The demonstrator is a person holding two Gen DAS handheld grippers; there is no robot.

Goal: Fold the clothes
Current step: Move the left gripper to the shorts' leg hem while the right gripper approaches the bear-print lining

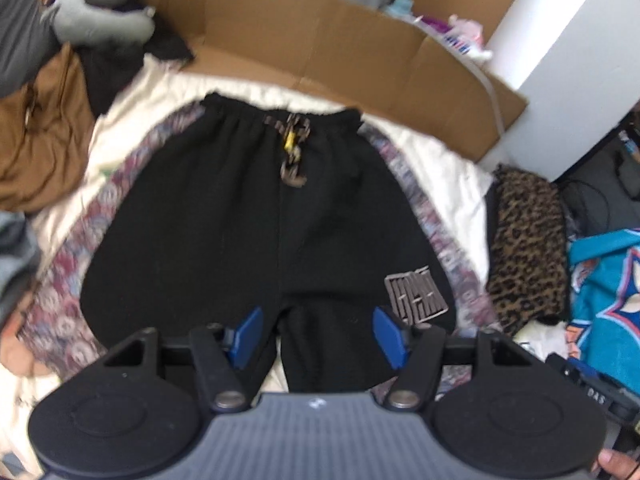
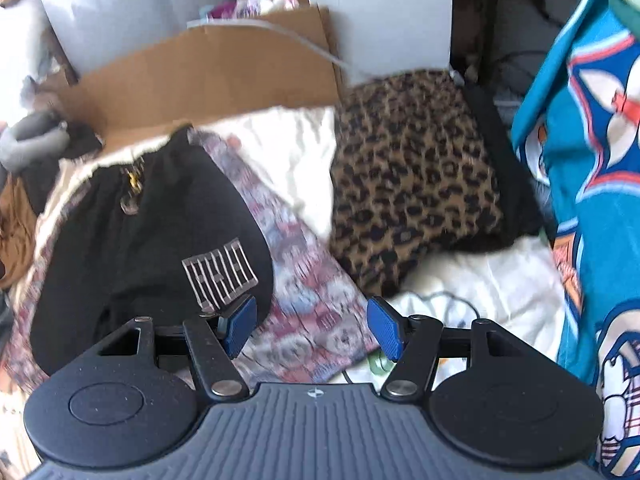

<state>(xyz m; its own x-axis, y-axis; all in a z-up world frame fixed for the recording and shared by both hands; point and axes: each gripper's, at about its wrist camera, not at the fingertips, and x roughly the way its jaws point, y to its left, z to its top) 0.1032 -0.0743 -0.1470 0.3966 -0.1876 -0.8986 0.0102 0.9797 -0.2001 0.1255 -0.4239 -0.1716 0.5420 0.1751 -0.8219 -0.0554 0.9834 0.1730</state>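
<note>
Cream bedding [image 1: 432,160] covers the bed under everything I see, with a flattened cardboard sheet [image 1: 320,44] along its far edge. On the bedding lies a paisley-patterned cloth [image 2: 304,320], and spread flat on that are the black shorts [image 1: 248,220], waistband away from me, legs toward me. A leopard-print garment [image 2: 412,184] sits folded just right of the patterned cloth, and a teal printed fabric [image 2: 592,184] hangs at the far right. A brown garment [image 1: 36,140] is heaped at the left edge. My left tool [image 1: 316,336] hangs released above the shorts' leg openings, blue pads wide apart, gripping nothing. My right tool [image 2: 312,326] is likewise released, over the patterned cloth beside the shorts' right hem. Small details: a grey logo patch [image 1: 416,296] near that hem, and a knotted drawstring [image 1: 294,152] at the waistband.
</note>
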